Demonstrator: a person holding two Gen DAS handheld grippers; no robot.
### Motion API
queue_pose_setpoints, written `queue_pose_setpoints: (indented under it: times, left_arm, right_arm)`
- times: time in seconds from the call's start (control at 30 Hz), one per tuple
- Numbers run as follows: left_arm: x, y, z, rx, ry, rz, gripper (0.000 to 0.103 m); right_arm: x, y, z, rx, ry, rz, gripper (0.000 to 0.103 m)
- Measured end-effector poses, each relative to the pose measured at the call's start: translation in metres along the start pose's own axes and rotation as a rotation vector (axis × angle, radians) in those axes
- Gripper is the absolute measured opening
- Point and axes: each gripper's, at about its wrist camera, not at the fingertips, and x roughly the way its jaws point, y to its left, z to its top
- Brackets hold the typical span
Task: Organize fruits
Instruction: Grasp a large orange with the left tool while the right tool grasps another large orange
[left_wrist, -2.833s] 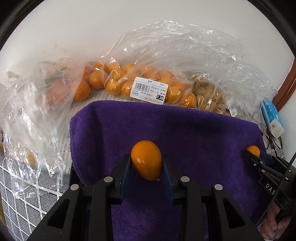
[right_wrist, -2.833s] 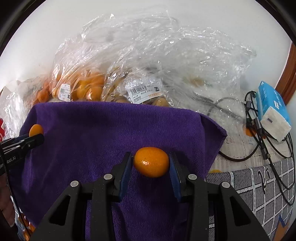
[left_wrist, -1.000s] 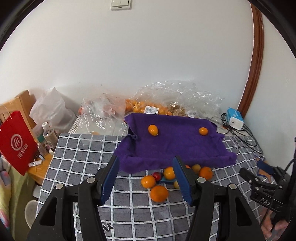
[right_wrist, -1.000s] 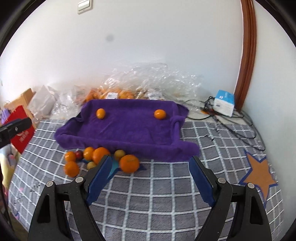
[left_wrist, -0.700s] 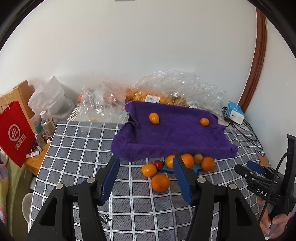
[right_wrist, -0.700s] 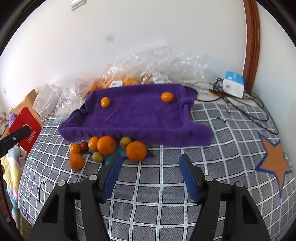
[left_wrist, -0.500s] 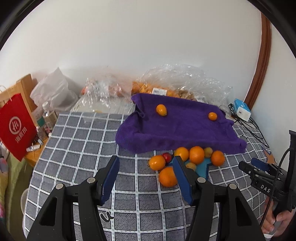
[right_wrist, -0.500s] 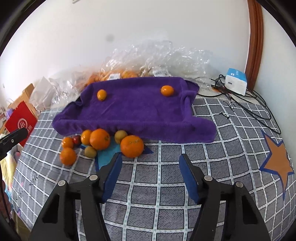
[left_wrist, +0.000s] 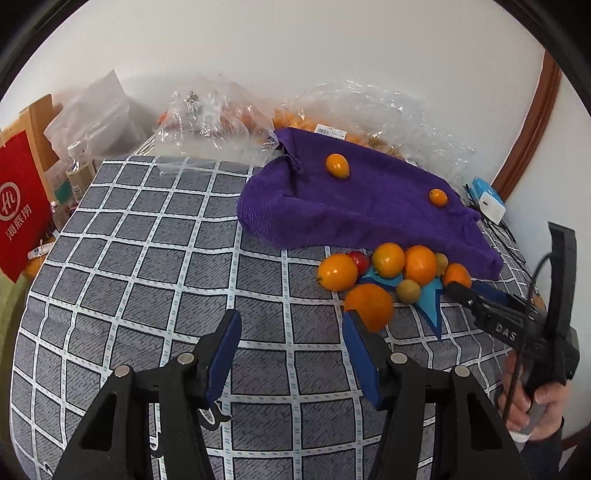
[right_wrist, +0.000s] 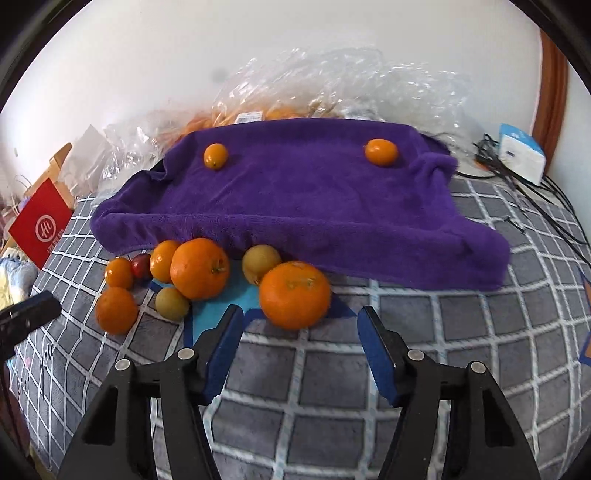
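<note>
Two kumquats are seen on the purple towel, with mixed fruit heaped at its 6 o'clock edge on the checked table. The left gripper is closing, empty. The right gripper is released around nothing, a large orange lying just ahead at 12 o'clock.

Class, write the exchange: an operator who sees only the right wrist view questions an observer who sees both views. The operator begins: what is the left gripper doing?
Observer: The left gripper hangs over the checked cloth; its jaws are closing with nothing between them.
Operator: Who holds the right gripper?
Observer: A hand grips its handle, low at the right of the left wrist view.
Operator: Anything near the red bag?
Observer: A clear bottle stands just beyond it.
</note>
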Motion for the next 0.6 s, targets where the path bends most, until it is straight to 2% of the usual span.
queue_pose_setpoints:
  times: [0.07, 0.13, 0.2, 0.33, 0.43, 0.6]
  left_arm:
    - [0.001, -0.001, -0.002, 0.004, -0.002, -0.015, 0.055]
    - [0.004, -0.004, -0.003, 0.005, 0.006, -0.027, 0.055]
    - [0.008, -0.010, -0.003, 0.004, 0.014, -0.032, 0.055]
    - [0.017, -0.028, -0.001, 0.016, 0.020, -0.057, 0.055]
    - [0.024, -0.043, 0.004, 0.033, 0.025, -0.084, 0.055]
    - [0.046, -0.057, 0.007, 0.059, 0.042, -0.043, 0.055]
  right_arm:
    - [0.007, 0.000, 0.003, -0.002, 0.000, -0.010, 0.062]
    - [0.012, -0.001, 0.005, 0.008, 0.012, 0.004, 0.047]
    - [0.011, 0.001, 0.003, 0.000, 0.005, -0.005, 0.042]
    - [0.000, -0.005, -0.003, 0.015, 0.008, 0.011, 0.042]
    - [-0.018, -0.015, -0.015, 0.015, -0.012, -0.011, 0.042]
    - [-0.033, -0.030, -0.033, 0.011, -0.017, -0.072, 0.042]
